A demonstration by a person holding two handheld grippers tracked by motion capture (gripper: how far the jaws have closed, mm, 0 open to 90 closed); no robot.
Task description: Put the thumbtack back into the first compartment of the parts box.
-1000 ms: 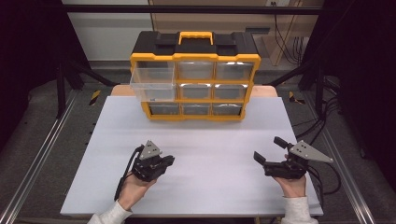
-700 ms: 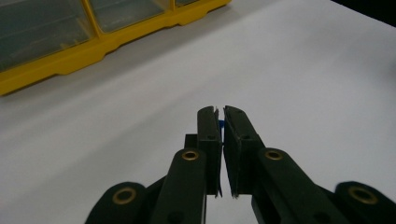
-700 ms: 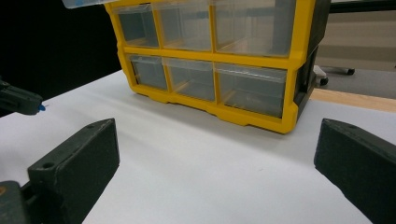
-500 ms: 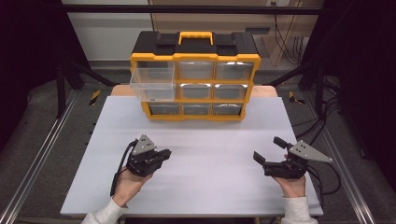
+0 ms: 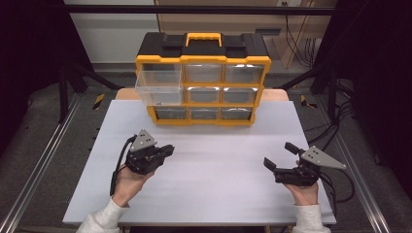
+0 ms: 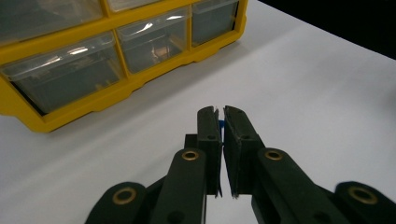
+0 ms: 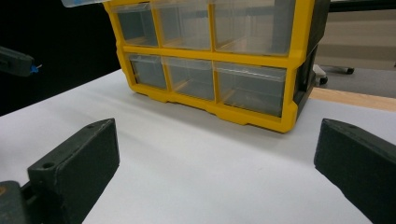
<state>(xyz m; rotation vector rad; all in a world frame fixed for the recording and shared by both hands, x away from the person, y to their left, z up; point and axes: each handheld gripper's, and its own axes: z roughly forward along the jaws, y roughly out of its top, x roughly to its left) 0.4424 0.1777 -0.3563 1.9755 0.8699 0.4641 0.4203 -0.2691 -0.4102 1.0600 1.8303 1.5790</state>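
Fingers: my left gripper (image 5: 167, 148) pinches a small blue thing (image 6: 221, 125), near bench (image 5: 214, 194) left edge; right gripper (image 5: 280, 156) open, empty, near right edge.

You get even, soft light from overhead on the white table (image 5: 204, 179), which reads bright, while the floor and the room beyond the table's side edges sink into near black. In the high view, white glare sits on the clear drawer fronts of the yellow organizer (image 5: 203, 82) at the table's far edge, and the picture is slightly soft overall. In the left gripper view, the left gripper (image 6: 221, 122) is sharp at its tips, its base blurs at the bottom edge, and faint shadow lies under the organizer. In the right gripper view, the right gripper (image 7: 217, 154) looks grainy and soft, and the table glows pale and almost featureless.
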